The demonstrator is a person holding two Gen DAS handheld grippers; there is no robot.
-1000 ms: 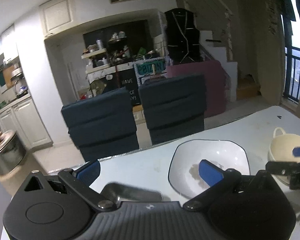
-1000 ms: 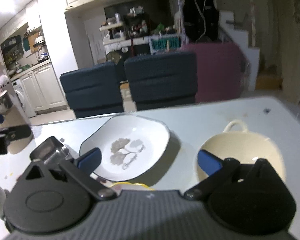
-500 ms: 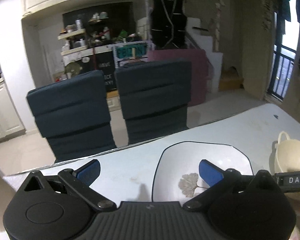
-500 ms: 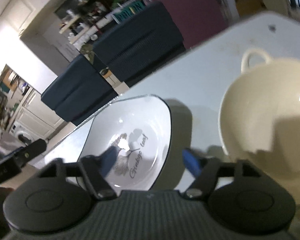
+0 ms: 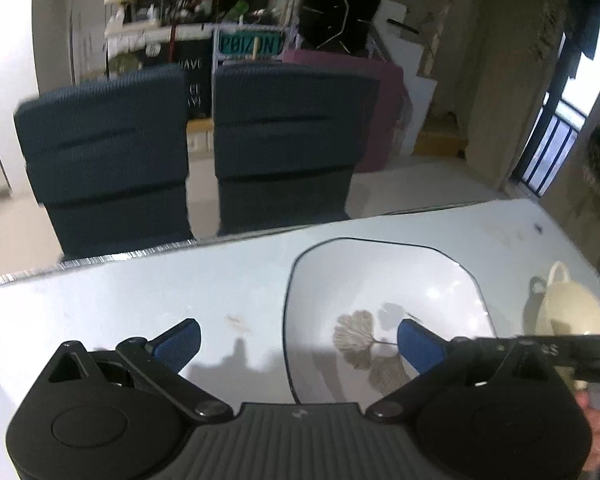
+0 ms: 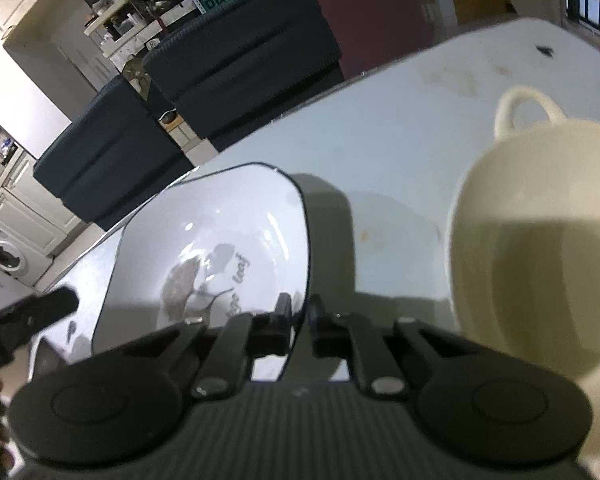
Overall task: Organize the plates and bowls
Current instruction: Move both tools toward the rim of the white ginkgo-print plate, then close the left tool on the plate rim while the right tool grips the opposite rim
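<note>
Ahead of the left claw (image 5: 298,340), in the left wrist view, the white square porcelain plate with a thin dark rim and a grey leaf print (image 5: 384,280) now fills the space just beyond the right finger; a second ago it lay farther off. This claw's jaws stand wide with nothing between them: the left blue pad (image 5: 178,344) hangs over bare pale table (image 5: 160,292), the right one over the plate's leaf print. Past the right finger the cream ceramic bowl with a loop handle (image 5: 568,312) stands apart from the plate, and the dark bar of the right claw crosses in front of it.

Between the fingers of the right claw (image 6: 299,320), in the right wrist view, runs the near rim of the same plate (image 6: 220,248). These jaws, wide a second ago, are closing, and the gap is now narrow around that rim. Whether the pads already press cannot be told. The cream bowl (image 6: 540,248) stands just right of this claw, untouched. The plate looks set to be lifted first.
</note>
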